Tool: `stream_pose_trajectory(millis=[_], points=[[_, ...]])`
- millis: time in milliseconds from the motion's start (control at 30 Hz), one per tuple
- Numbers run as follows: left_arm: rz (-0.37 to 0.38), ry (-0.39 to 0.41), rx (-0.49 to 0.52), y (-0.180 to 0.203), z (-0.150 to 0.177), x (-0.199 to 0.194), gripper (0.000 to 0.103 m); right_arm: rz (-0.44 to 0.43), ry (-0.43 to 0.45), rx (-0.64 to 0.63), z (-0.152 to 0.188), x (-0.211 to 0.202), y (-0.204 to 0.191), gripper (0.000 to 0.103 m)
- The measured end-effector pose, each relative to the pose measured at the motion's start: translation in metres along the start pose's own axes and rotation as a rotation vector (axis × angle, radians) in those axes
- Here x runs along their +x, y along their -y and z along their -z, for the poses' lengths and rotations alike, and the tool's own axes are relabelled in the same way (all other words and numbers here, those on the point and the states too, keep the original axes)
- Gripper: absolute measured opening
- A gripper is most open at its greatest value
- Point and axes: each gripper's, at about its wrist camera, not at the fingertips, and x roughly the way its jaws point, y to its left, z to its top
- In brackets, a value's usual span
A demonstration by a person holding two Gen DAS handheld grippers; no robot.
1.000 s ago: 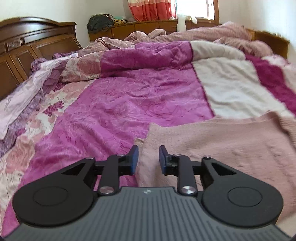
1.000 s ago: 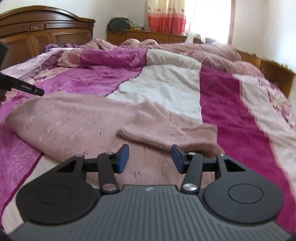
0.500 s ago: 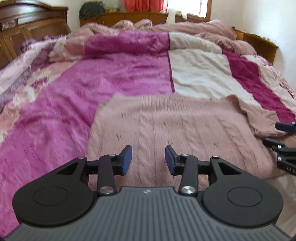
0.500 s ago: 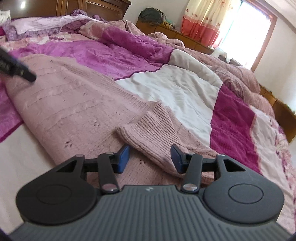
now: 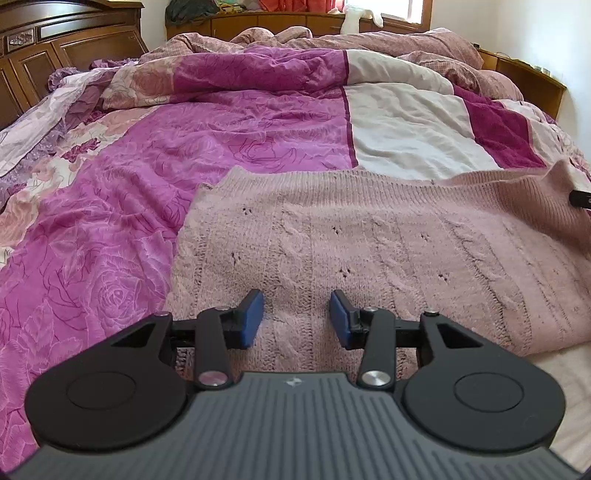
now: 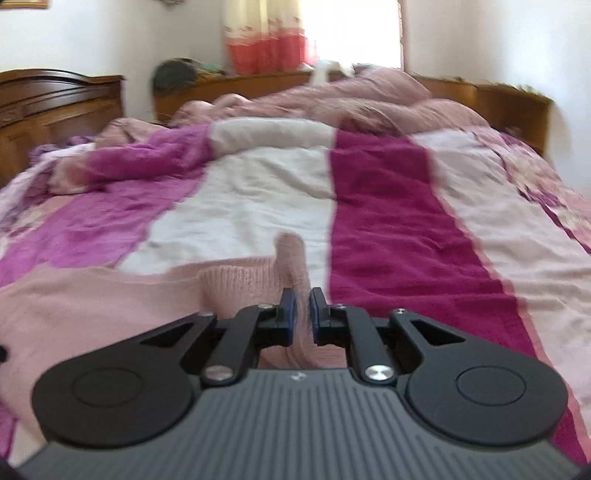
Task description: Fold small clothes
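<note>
On patchwork quilt [image 5: 258,147], pink sweater [image 5: 369,240], wooden headboard [image 5: 55,48]

Quilt [image 5: 258,147]: magenta, white, floral patches, rumpled, covers bed
Headboard [image 5: 55,48]: dark carved wood, left
Curtain [image 6: 266,40]: red-cream, at bright window
Cabinet [image 5: 277,22]: wooden, far end, dark bundle [image 5: 188,7] on top

Pink sweater [image 5: 369,251]: rough cable-knit wool, matt, with ribbed edge. Quilt [image 5: 229,147]: creased cloth with faint sheen, rose-printed at left. Headboard [image 5: 55,48], far left: glossy carved wood. Left gripper [image 5: 296,318]: matt black plastic, blue pads, shiny metal rivets.
</note>
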Motion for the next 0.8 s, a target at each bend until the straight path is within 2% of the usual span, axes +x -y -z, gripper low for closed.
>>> stream_pose_trajectory(millis=[100, 233, 500, 533, 567, 600, 633, 667, 800], points=[[0.003, 0.0, -0.009, 0.0, 0.0, 0.0, 0.049, 0.078, -0.05, 0.006, 0.007, 0.022, 0.011, 0.011], [0.005, -0.002, -0.018, -0.001, 0.0, 0.002, 0.05, 0.121, -0.114, 0.036, 0.022, 0.041, 0.021, 0.014], [0.0, -0.011, -0.005, 0.0, -0.001, 0.001, 0.051, 0.097, -0.095, 0.103, 0.018, 0.014, 0.026, 0.015], [0.0, -0.013, -0.007, 0.0, -0.002, 0.0, 0.051, 0.081, -0.089, 0.114, 0.017, 0.007, 0.027, 0.019], [0.002, -0.015, -0.01, 0.0, -0.002, -0.001, 0.051, 0.062, -0.081, 0.131, 0.017, -0.003, 0.028, 0.034], [0.005, -0.018, -0.012, 0.0, -0.003, -0.002, 0.051, 0.049, -0.072, 0.152, 0.017, -0.011, 0.028, 0.042], [0.007, -0.019, -0.013, 0.001, -0.003, -0.004, 0.052, 0.038, -0.062, 0.17, 0.016, -0.017, 0.029, 0.056], [0.009, -0.021, -0.013, 0.001, -0.004, -0.006, 0.052, 0.018, -0.048, 0.192, 0.018, -0.025, 0.03, 0.06], [0.009, -0.028, -0.009, 0.006, -0.004, -0.014, 0.057, -0.06, -0.062, 0.286, 0.026, -0.047, 0.032, 0.06]])
